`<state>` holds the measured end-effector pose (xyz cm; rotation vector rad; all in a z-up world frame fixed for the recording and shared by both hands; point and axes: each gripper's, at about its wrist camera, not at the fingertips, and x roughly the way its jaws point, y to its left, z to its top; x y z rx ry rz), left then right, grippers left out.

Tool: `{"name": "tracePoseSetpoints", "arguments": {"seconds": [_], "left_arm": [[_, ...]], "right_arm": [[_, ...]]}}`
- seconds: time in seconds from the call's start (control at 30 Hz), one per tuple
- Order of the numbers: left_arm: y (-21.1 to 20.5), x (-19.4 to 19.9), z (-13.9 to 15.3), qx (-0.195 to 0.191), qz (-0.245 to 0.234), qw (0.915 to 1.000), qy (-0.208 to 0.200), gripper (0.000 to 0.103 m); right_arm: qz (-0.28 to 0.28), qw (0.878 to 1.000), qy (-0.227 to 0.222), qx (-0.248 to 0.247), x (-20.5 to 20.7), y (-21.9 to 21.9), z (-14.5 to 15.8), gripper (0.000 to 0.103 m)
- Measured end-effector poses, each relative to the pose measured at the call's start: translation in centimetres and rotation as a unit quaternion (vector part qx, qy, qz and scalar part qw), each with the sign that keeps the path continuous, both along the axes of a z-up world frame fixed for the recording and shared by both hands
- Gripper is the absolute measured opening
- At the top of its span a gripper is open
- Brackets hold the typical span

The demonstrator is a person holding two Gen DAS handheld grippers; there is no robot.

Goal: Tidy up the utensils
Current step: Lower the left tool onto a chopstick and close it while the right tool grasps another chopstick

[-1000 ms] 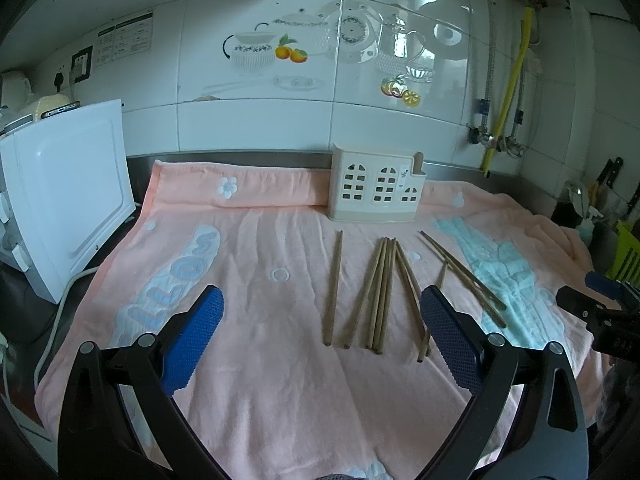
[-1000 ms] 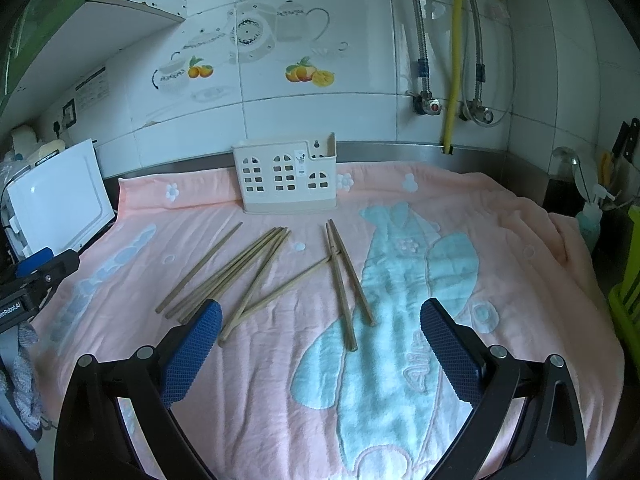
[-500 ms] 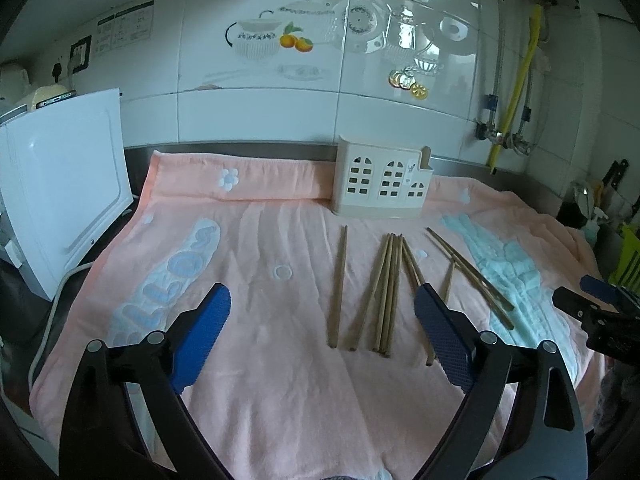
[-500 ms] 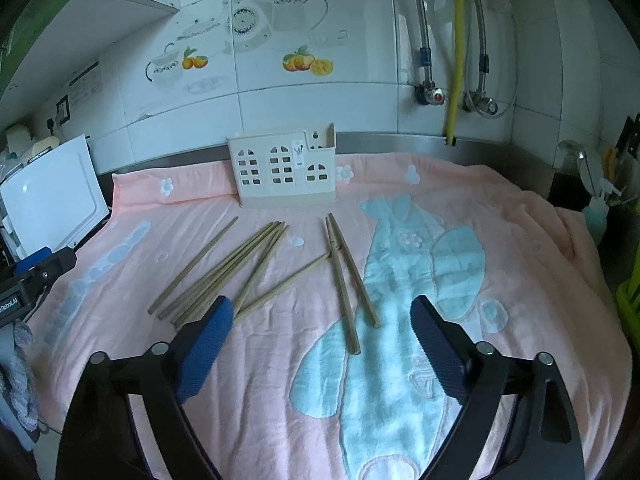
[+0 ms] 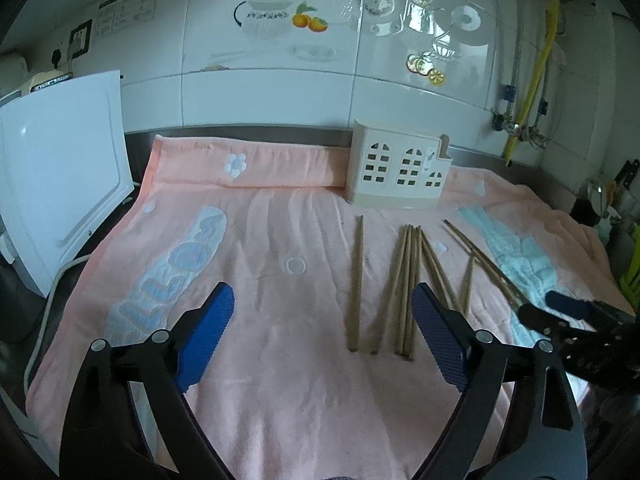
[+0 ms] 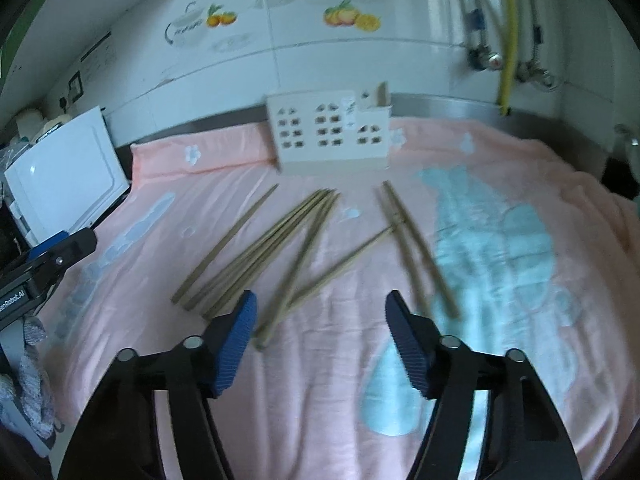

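Several wooden chopsticks (image 5: 404,288) lie loose on a pink towel (image 5: 280,400), with one single stick (image 5: 356,280) to their left. A cream holder with window cut-outs (image 5: 396,172) stands at the towel's far edge. My left gripper (image 5: 322,300) hovers low before the sticks. Its jaws are closing slightly, and only towel lies between them. My right gripper (image 6: 320,304) hangs over the near ends of two crossed chopsticks (image 6: 292,280). Its jaws are closing and the pads touch nothing. The holder (image 6: 332,136) stands beyond the right gripper. Each gripper shows at the edge of the other's view.
A white appliance (image 5: 60,184) with a cable stands off the towel's left edge. Tiled wall and a yellow pipe (image 6: 506,40) rise behind the steel counter. Bottles and a green rack (image 5: 632,264) crowd the far right. The towel's blue patch (image 6: 500,240) lies right of the chopsticks.
Both grippers came forward and lower toward the chopsticks. The right jaws narrowed markedly, while the left jaws narrowed a little. The chopsticks and holder have not moved.
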<state>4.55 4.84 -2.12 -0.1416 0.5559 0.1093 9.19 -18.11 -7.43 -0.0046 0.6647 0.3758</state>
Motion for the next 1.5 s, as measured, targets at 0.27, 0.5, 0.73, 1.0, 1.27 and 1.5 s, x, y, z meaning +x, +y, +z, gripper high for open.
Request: {"name": "tracePoseSetpoints", "arguments": {"seconds": [0.27,0.5,0.73,1.0,1.27,1.5], "left_arm": [[1.9,1.0,-1.6,-0.03,-0.007,0.9994,0.017,0.071],[3.2,2.1,-2.8,-0.049,-0.019,0.9982,0.028,0.06],[3.9,3.2,-3.7,-0.061,-0.03,0.9969,0.038,0.054],[3.0,4.3,-4.5,-0.067,-0.051,0.9953,0.049,0.05],[1.3,6.1,-5.6,-0.086,-0.087,0.99,0.071,0.04],[-1.1,8.5,-7.0,-0.08,-0.104,0.9864,0.1,0.036]], "right_arm": [[0.014,0.999,0.037,0.005,2.3,2.9,-1.8,0.036],[0.001,0.999,0.054,-0.008,4.5,4.8,-3.0,0.03],[-0.017,0.997,0.07,-0.023,6.7,5.6,-3.7,0.024],[-0.032,0.995,0.087,-0.033,7.6,5.9,-4.5,0.012],[-0.047,0.996,0.071,-0.016,7.1,4.6,-3.7,0.009],[-0.041,0.999,0.032,-0.009,5.7,2.7,-1.4,0.008]]}}
